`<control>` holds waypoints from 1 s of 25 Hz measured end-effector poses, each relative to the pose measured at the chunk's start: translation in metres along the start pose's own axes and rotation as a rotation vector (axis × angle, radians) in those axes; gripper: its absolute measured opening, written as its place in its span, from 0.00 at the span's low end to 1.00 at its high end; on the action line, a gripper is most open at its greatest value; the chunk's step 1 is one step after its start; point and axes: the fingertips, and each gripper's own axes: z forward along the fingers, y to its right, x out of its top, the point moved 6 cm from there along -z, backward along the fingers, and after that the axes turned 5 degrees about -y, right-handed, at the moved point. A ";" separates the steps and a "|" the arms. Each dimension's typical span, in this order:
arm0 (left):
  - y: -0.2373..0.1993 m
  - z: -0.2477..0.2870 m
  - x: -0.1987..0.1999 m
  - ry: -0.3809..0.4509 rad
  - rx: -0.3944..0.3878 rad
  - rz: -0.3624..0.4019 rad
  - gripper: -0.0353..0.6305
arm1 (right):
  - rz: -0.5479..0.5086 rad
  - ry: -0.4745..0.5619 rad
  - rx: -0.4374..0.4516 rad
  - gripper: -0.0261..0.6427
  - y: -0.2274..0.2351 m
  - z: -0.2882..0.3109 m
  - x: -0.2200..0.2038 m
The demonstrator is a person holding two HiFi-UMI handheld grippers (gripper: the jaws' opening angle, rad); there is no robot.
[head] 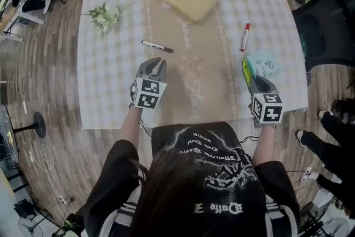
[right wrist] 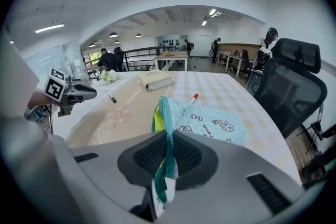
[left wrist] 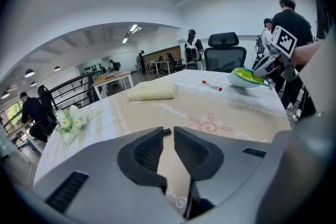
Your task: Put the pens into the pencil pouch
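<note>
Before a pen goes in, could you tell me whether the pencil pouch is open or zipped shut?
Open: the pencil pouch shows its yellow-green lining where the right gripper pinches the teal rim.

R gripper [right wrist: 168, 152] jaws clamp teal edge of pencil pouch [right wrist: 212, 126]. Just beyond it lies red-cap pen [right wrist: 192, 98]; black pen [right wrist: 111, 97] far left, nr L gripper [right wrist: 79, 93]. Office chair [right wrist: 286, 92] at right.

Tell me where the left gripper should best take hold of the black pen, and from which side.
Probably the black pen at the middle of its barrel, coming down from above with the jaws closing across it. It lies flat on the tablecloth, nearly crosswise just beyond the left gripper, with bare cloth along both long sides, so a mid-barrel hold should stay balanced.
</note>
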 end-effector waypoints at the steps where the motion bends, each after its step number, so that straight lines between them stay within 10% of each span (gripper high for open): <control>1: -0.003 0.004 0.002 -0.019 -0.016 0.030 0.20 | -0.005 -0.002 0.010 0.10 -0.004 0.002 0.001; 15: -0.010 0.077 0.012 -0.213 -0.222 0.700 0.36 | -0.034 -0.024 0.039 0.10 -0.013 0.030 -0.013; 25: -0.013 0.114 0.011 -0.367 -0.341 0.910 0.33 | -0.049 -0.061 0.050 0.10 -0.023 0.036 -0.014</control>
